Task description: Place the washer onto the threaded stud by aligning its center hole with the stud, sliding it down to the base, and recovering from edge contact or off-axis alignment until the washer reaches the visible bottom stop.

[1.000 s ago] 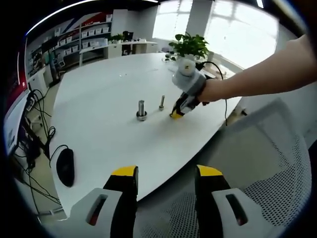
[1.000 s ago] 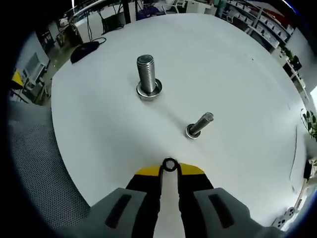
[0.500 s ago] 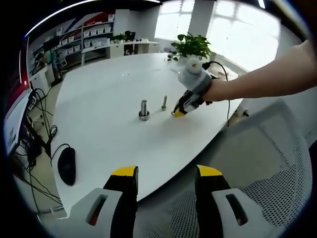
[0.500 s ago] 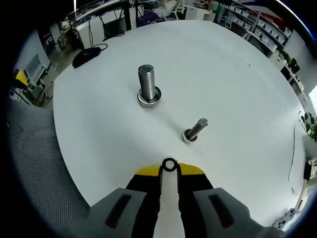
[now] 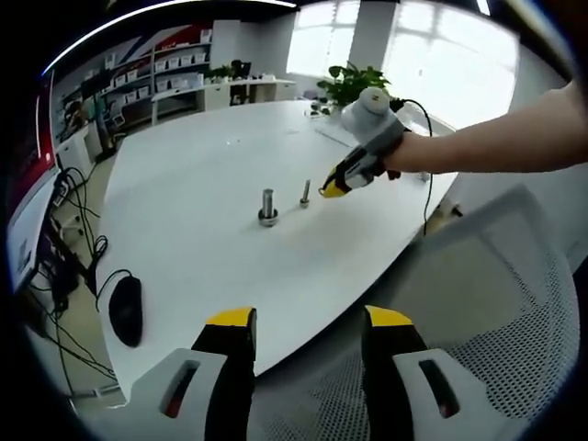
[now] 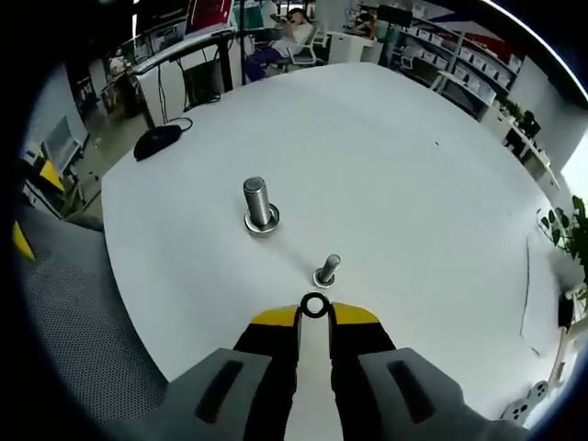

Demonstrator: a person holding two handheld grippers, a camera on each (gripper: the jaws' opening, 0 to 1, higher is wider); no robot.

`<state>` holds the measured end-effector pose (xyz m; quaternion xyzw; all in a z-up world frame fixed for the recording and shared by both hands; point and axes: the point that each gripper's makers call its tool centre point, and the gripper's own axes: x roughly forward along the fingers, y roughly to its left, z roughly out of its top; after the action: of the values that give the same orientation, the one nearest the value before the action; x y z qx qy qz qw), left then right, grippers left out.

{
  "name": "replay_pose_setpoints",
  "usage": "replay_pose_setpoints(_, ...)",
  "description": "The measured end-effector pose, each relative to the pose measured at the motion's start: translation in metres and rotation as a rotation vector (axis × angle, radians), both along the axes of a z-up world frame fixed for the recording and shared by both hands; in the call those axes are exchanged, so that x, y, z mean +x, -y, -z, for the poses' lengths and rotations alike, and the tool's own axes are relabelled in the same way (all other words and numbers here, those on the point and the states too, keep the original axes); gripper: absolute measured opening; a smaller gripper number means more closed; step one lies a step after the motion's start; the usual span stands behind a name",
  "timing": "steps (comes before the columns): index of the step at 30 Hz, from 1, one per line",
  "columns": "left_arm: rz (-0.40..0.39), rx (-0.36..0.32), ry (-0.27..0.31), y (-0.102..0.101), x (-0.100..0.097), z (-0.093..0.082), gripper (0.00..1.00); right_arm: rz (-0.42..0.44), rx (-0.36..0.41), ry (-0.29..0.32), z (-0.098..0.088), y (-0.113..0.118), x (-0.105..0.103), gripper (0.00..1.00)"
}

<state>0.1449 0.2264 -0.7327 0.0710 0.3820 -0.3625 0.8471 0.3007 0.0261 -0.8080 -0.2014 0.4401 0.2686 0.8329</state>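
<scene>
Right tongs [image 6: 314,317] lifted higher, pinching washer [image 6: 315,306] at tips above thin stud [image 6: 327,270], left tongs [image 5: 308,323] agape, empty

Washer [image 6: 315,306] (tool-pinched) just before upright stud [image 6: 326,271]

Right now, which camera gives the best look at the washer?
The right gripper view. There the washer sits close up, pinched at the tips of the right gripper, its ring and hole clear, just short of the thin stud. In the left gripper view, the washer is too small to make out.
</scene>
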Motion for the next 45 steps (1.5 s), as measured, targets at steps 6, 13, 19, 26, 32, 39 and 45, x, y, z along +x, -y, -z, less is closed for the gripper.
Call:
replay_pose_setpoints(6, -0.007, 0.001, 0.002, -0.001, 0.001, 0.0, 0.44, -0.017, -0.004, 0.016, -0.009, -0.003, 0.009, 0.14)
replay_pose_setpoints(13, -0.006, 0.006, -0.002, -0.001, 0.001, 0.001, 0.44, -0.037, -0.014, 0.007, -0.009, -0.007, 0.018, 0.14)
replay_pose_setpoints(19, -0.005, 0.008, -0.007, -0.001, 0.001, 0.002, 0.44, -0.054, -0.026, -0.005, -0.007, -0.01, 0.025, 0.14)
replay_pose_setpoints(26, -0.002, 0.011, -0.012, -0.001, 0.0, 0.003, 0.44, -0.056, -0.033, -0.023, -0.005, -0.01, 0.024, 0.14)
replay_pose_setpoints(32, -0.007, 0.008, -0.013, -0.001, 0.0, 0.002, 0.44, -0.054, -0.03, -0.034, 0.001, -0.011, 0.025, 0.14)
replay_pose_setpoints(39, -0.011, 0.008, -0.016, -0.001, 0.0, 0.003, 0.44, -0.059, -0.038, -0.053, 0.008, -0.01, 0.026, 0.14)
replay_pose_setpoints(45, -0.016, 0.009, -0.02, -0.002, 0.0, 0.003, 0.44, -0.062, -0.047, -0.073, 0.02, -0.009, 0.029, 0.14)
